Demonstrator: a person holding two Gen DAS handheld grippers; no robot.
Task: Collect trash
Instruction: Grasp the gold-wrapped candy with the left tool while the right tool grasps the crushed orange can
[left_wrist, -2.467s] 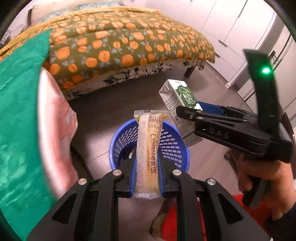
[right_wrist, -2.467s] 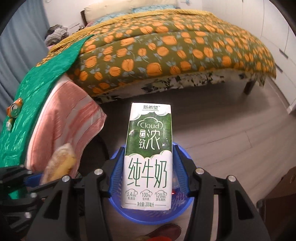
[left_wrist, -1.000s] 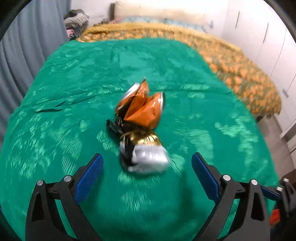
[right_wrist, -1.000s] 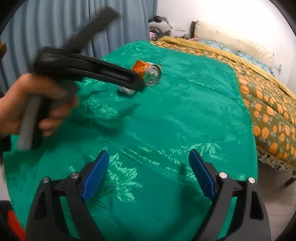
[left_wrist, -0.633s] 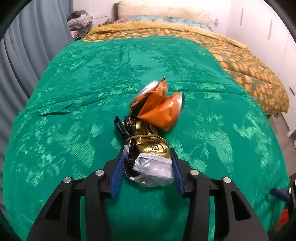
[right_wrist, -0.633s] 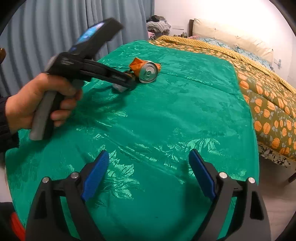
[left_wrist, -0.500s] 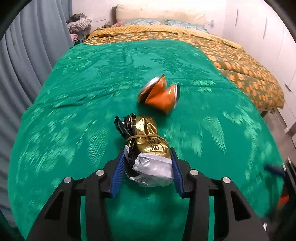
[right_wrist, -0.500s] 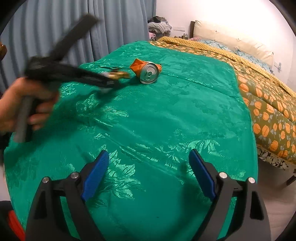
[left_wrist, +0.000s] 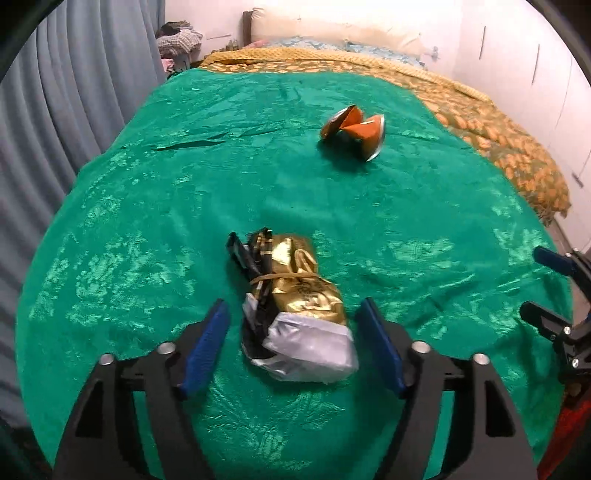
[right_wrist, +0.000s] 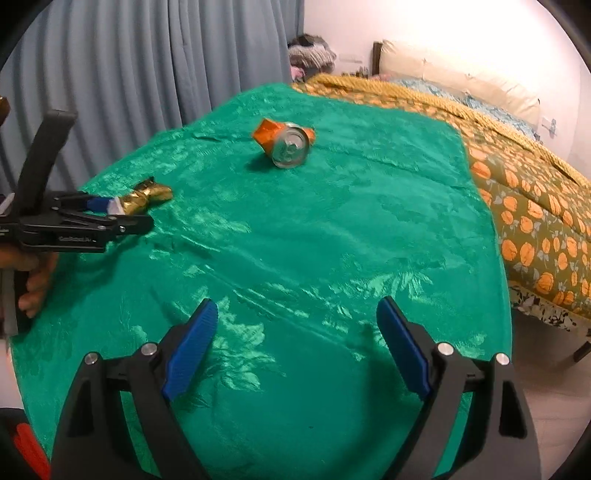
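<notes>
A crumpled gold and silver wrapper (left_wrist: 299, 306) lies on the green bedspread (left_wrist: 166, 192) between the blue pads of my left gripper (left_wrist: 293, 321). Its jaws are opening, and a gap shows on each side of the wrapper. A crushed orange can (left_wrist: 356, 133) lies farther up the bed. In the right wrist view the can (right_wrist: 286, 142) is ahead, and the wrapper (right_wrist: 144, 197) sits at the tip of the left gripper (right_wrist: 110, 214), held by a hand. My right gripper (right_wrist: 297, 314) hovers open over bare bedspread with nothing between its fingers.
A grey curtain (right_wrist: 129, 74) hangs along the left side of the bed. An orange-patterned quilt (right_wrist: 535, 206) covers the right side, with pillows (right_wrist: 461, 81) at the head. The floor (right_wrist: 546, 387) shows past the bed's right edge. Something red (right_wrist: 29, 450) sits low at the left.
The left gripper shut on the gold wrapper and drew it back from the can. Its jaws have now parted from the wrapper. The right gripper stayed where it was.
</notes>
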